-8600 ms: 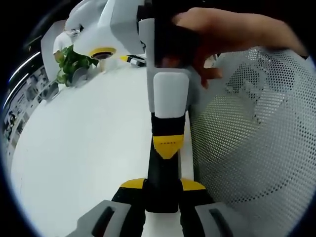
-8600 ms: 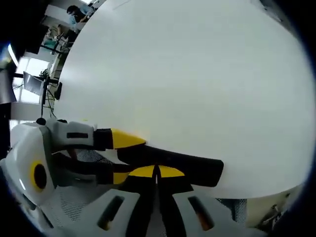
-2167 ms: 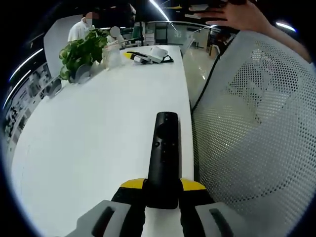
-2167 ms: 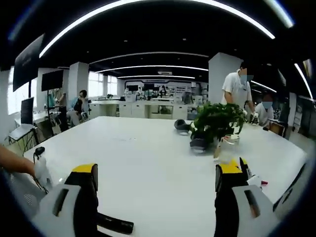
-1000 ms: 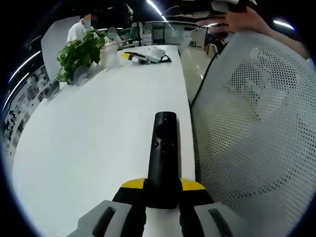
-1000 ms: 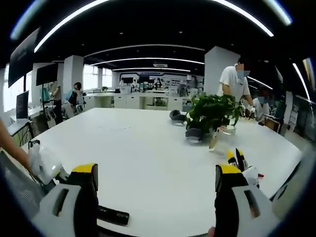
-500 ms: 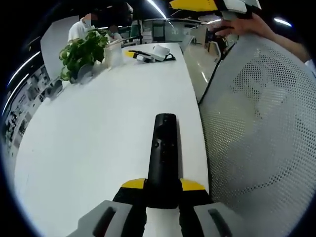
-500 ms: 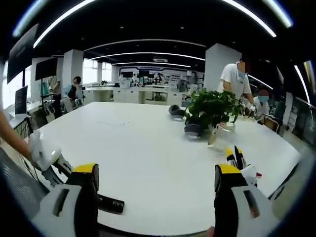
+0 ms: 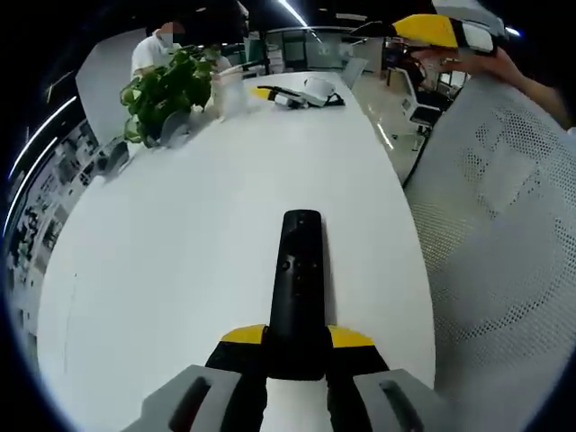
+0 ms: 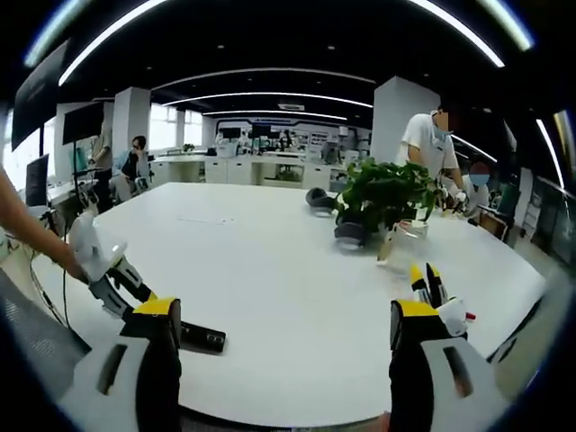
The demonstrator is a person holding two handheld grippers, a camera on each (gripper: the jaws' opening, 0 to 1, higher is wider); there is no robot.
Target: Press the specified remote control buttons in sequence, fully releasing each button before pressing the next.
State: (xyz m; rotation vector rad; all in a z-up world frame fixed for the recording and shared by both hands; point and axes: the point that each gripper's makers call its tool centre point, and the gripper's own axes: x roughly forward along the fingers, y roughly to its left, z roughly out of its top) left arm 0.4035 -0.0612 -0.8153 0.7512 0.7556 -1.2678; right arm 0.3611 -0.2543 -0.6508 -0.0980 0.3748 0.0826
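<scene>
— Across the whole middle of both views, what lies there?

— A broad white oval counter [image 9: 180,234], glossy and mostly bare. To its right in the left gripper view stands a white perforated mesh chair back [image 9: 504,270].

— And on the far side?

— A leafy green potted plant [image 10: 382,200] with a clear glass jar [image 10: 398,243] just beside it. People stand and sit farther back among desks, too small to tell more.

— Where is the task's thing?

— The slim black remote control [image 9: 298,288] lies lengthwise over the near part of the counter, its near end clamped between the yellow-tipped jaws of the left claw [image 9: 297,346]. Small buttons show on its upper face, too small to read. In the right gripper view the same remote shows as a dark bar [image 10: 200,338] at the counter's near left edge, held by the left claw [image 10: 121,283] with a hand behind it.

— The right claw?

— The right claw [image 10: 281,360] has its jaws spread wide apart with nothing between them, held above the near edge of the counter. In the left gripper view it appears at the far right [image 9: 441,29], gripped by a hand [image 9: 481,63], well apart from the remote.
</scene>
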